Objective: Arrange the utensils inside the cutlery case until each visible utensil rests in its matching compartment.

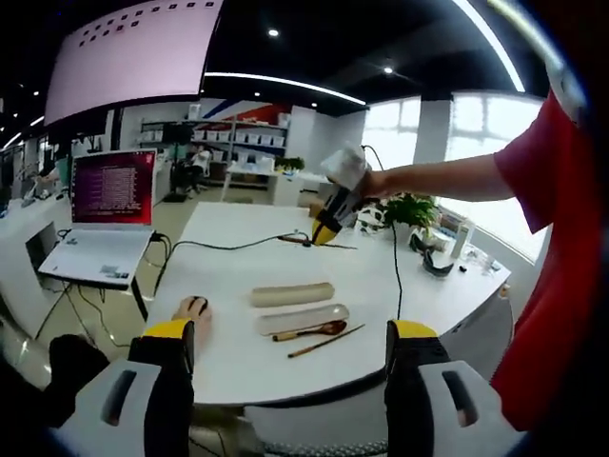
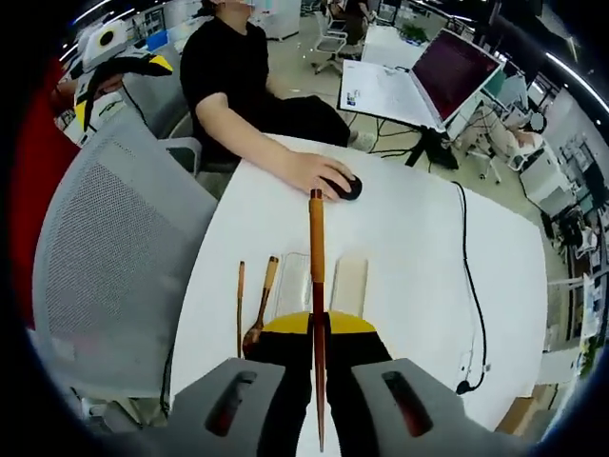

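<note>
On the white table (image 1: 228, 276) lie a beige case lid (image 1: 292, 293) and, beside it, the open case tray (image 1: 302, 318). A wooden spoon (image 1: 309, 331) and one chopstick (image 1: 326, 341) rest along the tray's near side, outside it. My left gripper (image 1: 292, 333) is open and held back off the table's edge. My right gripper (image 2: 317, 319) is shut on a second chopstick (image 2: 316, 257), which it holds in the air over the tray (image 2: 292, 284) and lid (image 2: 349, 284). The spoon (image 2: 262, 305) and loose chopstick (image 2: 240, 309) lie left of them. The right gripper (image 1: 328, 224) hovers above the table's far side.
A person's hand rests on a black mouse (image 2: 343, 186) at the table's edge. A grey mesh chair (image 2: 105, 238) stands beside the table. A black cable (image 2: 471, 286) crosses the tabletop. An open laptop (image 1: 105, 214) sits on a neighbouring desk. A red sleeve (image 1: 552, 238) fills the right side.
</note>
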Demonstrator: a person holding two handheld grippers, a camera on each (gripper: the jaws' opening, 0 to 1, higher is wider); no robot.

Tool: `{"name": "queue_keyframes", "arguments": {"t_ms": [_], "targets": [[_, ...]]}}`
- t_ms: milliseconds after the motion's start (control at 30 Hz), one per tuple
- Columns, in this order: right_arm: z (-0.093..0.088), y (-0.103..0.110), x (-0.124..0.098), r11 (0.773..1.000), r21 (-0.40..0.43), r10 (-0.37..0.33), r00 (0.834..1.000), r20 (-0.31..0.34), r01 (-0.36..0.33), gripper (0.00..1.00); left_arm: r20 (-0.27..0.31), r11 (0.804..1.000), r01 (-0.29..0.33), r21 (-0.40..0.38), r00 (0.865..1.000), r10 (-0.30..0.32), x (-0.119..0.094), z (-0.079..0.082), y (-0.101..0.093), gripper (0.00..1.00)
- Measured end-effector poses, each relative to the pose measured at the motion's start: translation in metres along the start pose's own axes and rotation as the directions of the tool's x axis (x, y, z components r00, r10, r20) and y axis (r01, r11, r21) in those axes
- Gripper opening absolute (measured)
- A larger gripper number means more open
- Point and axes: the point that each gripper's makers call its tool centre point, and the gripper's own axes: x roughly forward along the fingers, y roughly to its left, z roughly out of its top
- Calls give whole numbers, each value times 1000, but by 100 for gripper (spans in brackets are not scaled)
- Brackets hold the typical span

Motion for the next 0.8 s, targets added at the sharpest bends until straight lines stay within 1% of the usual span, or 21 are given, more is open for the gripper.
{"name": "queue_keyframes", "arguments": {"t_ms": [67,100,200,300,333,433,467,533,567,600,667,700,767,800], "targets": [[4,-5,2,1000,10,3,1000,-10,-3,0,5,1000,9,-20,1000,-8,3,3,0,88],[7,-11,0,1000,8,6,1000,-11,-6,0,-3,1000,7,-23,1000,-7,4,4,1,88],[17,-19,-5,1000,-13,2,1000,-6,-2,0,8,1000,2,-12,1000,-2,6,10,5,88],[19,-29,-6,999,-34,-9,1000,-25,8,0,16,1000,5,-26,1000,-4,9,12,7,88],[21,-32,-5,999,-37,-10,1000,-18,10,0,19,1000,6,-26,1000,-5,9,12,7,88],[28,-33,0,999,-54,-3,1000,12,4,0,17,1000,-1,-25,1000,1,10,10,8,88],[33,-34,5,997,-75,2,999,42,1,0,19,1000,-4,-29,1000,4,10,9,9,88],[36,-32,12,998,-61,27,998,60,-23,0,16,999,-2,-45,1000,2,14,8,10,88],[37,-32,15,998,-62,27,998,53,-24,0,16,999,-3,-45,1000,4,14,9,10,88],[37,-33,18,997,-72,30,999,46,-26,0,35,999,-15,-43,999,17,15,15,12,88],[38,-37,23,997,-77,26,999,37,-23,0,59,998,-7,-60,998,10,16,21,11,88],[39,-39,24,997,-71,22,999,38,-20,0,61,998,-4,-64,998,8,17,22,11,88],[40,-44,26,999,-31,15,999,42,-14,0,56,998,-4,-59,998,7,17,20,10,88],[40,-45,27,1000,-29,11,999,44,-10,0,54,998,-3,-59,999,6,18,19,11,88]]}}
